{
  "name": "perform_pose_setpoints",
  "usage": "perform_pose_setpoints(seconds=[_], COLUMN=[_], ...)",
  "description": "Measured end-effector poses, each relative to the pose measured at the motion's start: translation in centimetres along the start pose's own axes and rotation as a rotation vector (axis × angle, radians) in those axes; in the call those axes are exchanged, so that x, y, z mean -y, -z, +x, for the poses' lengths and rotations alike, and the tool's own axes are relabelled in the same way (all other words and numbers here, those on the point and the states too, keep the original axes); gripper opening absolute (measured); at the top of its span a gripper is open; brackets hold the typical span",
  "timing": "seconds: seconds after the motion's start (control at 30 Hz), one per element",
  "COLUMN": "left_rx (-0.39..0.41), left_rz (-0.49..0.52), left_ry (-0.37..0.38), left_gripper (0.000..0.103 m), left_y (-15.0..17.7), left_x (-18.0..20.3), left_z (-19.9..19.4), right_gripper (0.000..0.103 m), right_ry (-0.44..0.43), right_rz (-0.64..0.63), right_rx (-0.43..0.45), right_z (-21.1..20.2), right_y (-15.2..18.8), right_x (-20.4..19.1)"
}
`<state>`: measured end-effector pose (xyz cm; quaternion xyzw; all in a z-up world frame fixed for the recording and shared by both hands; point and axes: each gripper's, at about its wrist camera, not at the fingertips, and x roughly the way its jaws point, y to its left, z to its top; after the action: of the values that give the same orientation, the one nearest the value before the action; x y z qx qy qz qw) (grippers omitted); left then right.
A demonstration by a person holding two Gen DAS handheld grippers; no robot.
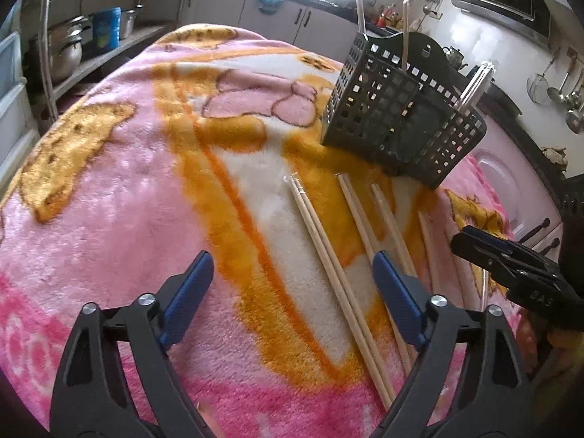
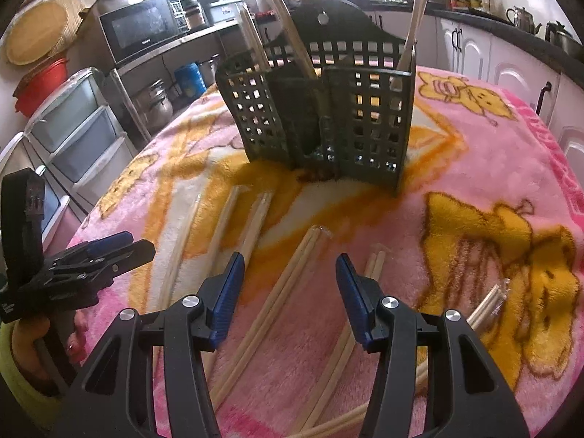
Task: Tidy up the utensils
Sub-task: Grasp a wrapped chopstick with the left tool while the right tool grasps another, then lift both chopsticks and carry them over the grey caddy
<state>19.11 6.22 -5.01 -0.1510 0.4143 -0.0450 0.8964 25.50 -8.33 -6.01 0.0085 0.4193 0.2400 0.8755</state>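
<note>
The job looked only partly done, judging from how things lay: the dark slotted utensil caddy (image 2: 321,109) stood on the desk at about twelve o'clock in the right wrist view, already holding a few upright sticks and what seemed a metal utensil handle (image 2: 416,18) at its one o'clock corner, while most of the wooden chopsticks remained loose. Several pairs (image 2: 281,292) lay fanned across the blanket just in front of the caddy, from nine o'clock round to four o'clock, with another small bundle (image 2: 489,303) well apart at four o'clock. The desk was covered by a fluffy pink and orange cartoon blanket (image 1: 109,189). The room was a kitchen: a microwave (image 2: 140,31) on a steel shelf at ten o'clock, stacked plastic drawers (image 2: 76,127) at nine, pale cabinets (image 2: 471,51) at one to two, and ladles (image 1: 562,91) hanging on the wall at three o'clock in the left wrist view. The right hand-held gripper (image 2: 290,284) stood about half open, holding nothing, poised over one chopstick pair. The left hand-held gripper (image 1: 294,281) stood wide apart and empty, a chopstick pair (image 1: 328,255) lying below the gap between its blue pads.
</note>
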Motion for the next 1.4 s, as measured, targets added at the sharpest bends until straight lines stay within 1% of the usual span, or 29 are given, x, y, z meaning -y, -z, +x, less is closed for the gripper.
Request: perform_pose_setpoints(seconds=[0.07, 0.23, 0.3, 0.47, 0.5, 0.57, 0.6, 0.67, 0.7, 0.73, 0.77, 0.8, 0.83, 0.87, 0.93, 0.97, 1.03, 1.17, 1.23, 1.4], left_rx=[-0.014, -0.035, -0.049, -0.067, -0.07, -0.074, -0.075, -0.075, -0.077, -0.079, -0.08, -0.083, -0.087, -0.091, -0.097, -0.098, -0.101, -0.085, -0.061, 0.021], left_rz=[0.0, -0.003, -0.002, 0.0, 0.0, 0.002, 0.005, 0.003, 0.001, 0.003, 0.006, 0.013, 0.017, 0.018, 0.027, 0.026, 0.019, 0.009, 0.011, 0.038], left_ry=[0.003, 0.003, 0.003, -0.004, -0.007, -0.015, -0.019, -0.032, -0.035, -0.041, -0.05, -0.062, -0.072, -0.081, -0.101, -0.105, -0.092, -0.058, -0.034, -0.014], left_gripper=[0.068, 0.06, 0.059, 0.052, 0.052, 0.051, 0.05, 0.044, 0.043, 0.039, 0.035, 0.033, 0.028, 0.026, 0.012, 0.009, 0.007, 0.004, 0.004, 0.004], left_y=[-0.2, -1.1, -1.4, -2.4, -2.6, -3.1, -3.2, -3.7, -3.9, -4.1, -4.3, -4.5, -4.7, -5.0, -5.4, -5.5, -5.8, -6.0, -6.1, -6.4], left_x=[0.1, 0.4, 0.5, 0.8, 0.8, 1.0, 1.1, 1.1, 1.1, 1.1, 1.1, 1.2, 1.3, 1.3, 1.3, 1.3, 1.2, 1.0, 1.1, 1.8], left_z=[0.6, 1.7, 2.3, 3.4, 3.6, 4.1, 4.3, 4.7, 4.9, 5.1, 5.3, 5.5, 5.7, 5.9, 6.2, 6.2, 6.3, 5.6, 4.7, 1.8], right_gripper=[0.049, 0.042, 0.04, 0.036, 0.033, 0.032, 0.029, 0.024, 0.017, 0.013, 0.012, 0.011, 0.011, 0.011, 0.011, 0.011, 0.01, 0.01, 0.01, 0.01], right_ry=[0.006, 0.001, 0.019, 0.067, 0.075, 0.082, 0.084, 0.086, 0.085, 0.081, 0.079, 0.074, 0.067, 0.053, 0.04, 0.029, -0.008, -0.045, -0.066, -0.107], right_rz=[0.0, -0.005, -0.006, 0.015, 0.016, 0.016, 0.016, 0.019, 0.017, 0.015, 0.018, 0.024, 0.028, 0.034, 0.041, 0.045, 0.054, 0.03, 0.017, -0.03], right_rx=[-0.009, -0.041, -0.055, -0.105, -0.11, -0.109, -0.108, -0.102, -0.096, -0.091, -0.089, -0.086, -0.084, -0.079, -0.07, -0.063, -0.034, 0.019, 0.046, 0.114], right_z=[0.5, 1.8, 2.5, 4.3, 4.5, 4.7, 4.7, 4.7, 4.7, 4.7, 4.7, 4.6, 4.5, 4.3, 4.1, 3.8, 2.9, 1.2, 0.3, -1.7], right_y=[-0.3, -0.9, -1.1, -1.3, -1.3, -1.3, -1.3, -1.4, -1.4, -1.5, -1.6, -1.7, -1.8, -1.9, -2.3, -2.4, -2.9, -3.7, -4.2, -5.0], right_x=[0.1, 0.2, 0.2, 0.5, 0.5, 0.5, 0.5, 0.6, 0.7, 0.7, 0.8, 0.9, 1.0, 1.0, 1.0, 1.0, 0.9, 0.2, -0.3, -1.9])
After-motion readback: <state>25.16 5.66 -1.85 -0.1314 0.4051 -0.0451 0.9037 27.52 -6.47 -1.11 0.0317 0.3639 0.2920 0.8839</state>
